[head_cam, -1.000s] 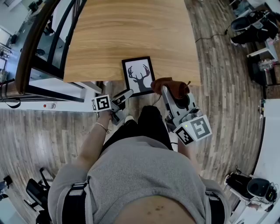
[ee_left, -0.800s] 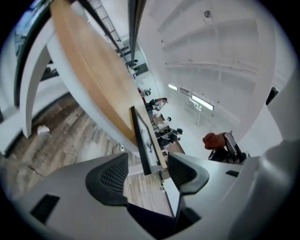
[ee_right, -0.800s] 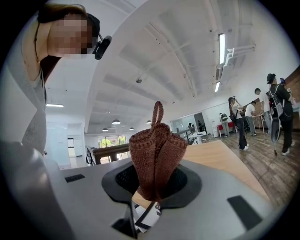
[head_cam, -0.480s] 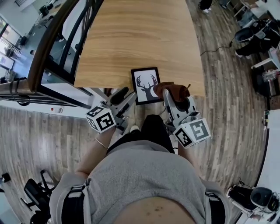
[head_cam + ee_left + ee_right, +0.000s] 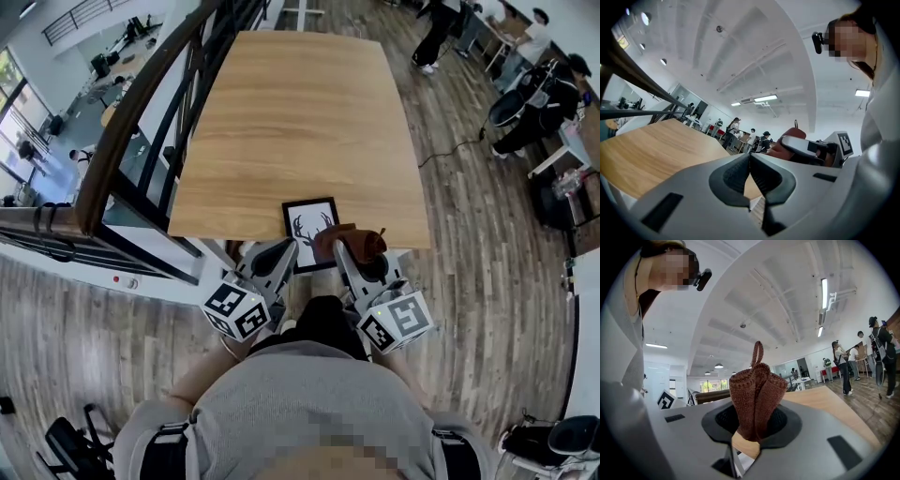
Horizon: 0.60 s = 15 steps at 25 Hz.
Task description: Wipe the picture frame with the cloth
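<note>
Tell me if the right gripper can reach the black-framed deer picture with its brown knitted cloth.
Probably yes. The right gripper, shut on the brown knitted cloth, hangs at the right edge of the black-framed deer picture; nothing stands between them.

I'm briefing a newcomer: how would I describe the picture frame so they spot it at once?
Find the long wooden table beside the railing. At its near edge lies the picture frame: flat, black-rimmed, with a dark antlered deer on white, unlike the plain brown cloth at its right.
</note>
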Available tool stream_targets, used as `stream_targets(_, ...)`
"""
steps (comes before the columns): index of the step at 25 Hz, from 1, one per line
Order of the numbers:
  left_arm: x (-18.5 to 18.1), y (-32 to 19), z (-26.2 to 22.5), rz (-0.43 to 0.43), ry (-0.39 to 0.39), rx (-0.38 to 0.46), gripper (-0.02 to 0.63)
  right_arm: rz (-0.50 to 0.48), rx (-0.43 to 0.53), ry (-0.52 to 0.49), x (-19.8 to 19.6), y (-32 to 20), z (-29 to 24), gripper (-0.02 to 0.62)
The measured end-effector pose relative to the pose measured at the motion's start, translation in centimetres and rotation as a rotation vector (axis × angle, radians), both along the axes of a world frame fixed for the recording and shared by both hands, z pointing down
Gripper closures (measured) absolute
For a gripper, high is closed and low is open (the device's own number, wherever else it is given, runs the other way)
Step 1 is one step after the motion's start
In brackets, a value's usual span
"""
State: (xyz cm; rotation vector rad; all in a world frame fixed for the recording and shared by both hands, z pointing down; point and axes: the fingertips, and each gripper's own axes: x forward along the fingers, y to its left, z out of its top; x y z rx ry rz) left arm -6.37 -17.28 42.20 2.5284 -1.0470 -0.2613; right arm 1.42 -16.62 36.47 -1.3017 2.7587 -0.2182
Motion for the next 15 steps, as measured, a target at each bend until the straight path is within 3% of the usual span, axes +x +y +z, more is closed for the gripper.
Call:
stream_targets(8, 0.4, -0.6, -1.8, 0.021, 0.060, 0.015, 0.594, -0.048, 0.047, -0.009, -1.4, 1.1, -1.8, 0.499)
stream_targets(11, 1.6, 1.0, -2.2, 0.005, 0.009, 0.048, 0.594, -0.031, 0.041, -0.021, -0.4, 3.1, -1.7, 0.499)
stream_targets(15, 3.6, 4.1, -3.0, -0.015, 0.047, 0.073, 0.594, -0.001, 0.076, -0.013, 2.2, 7.1, -2.7, 0.499)
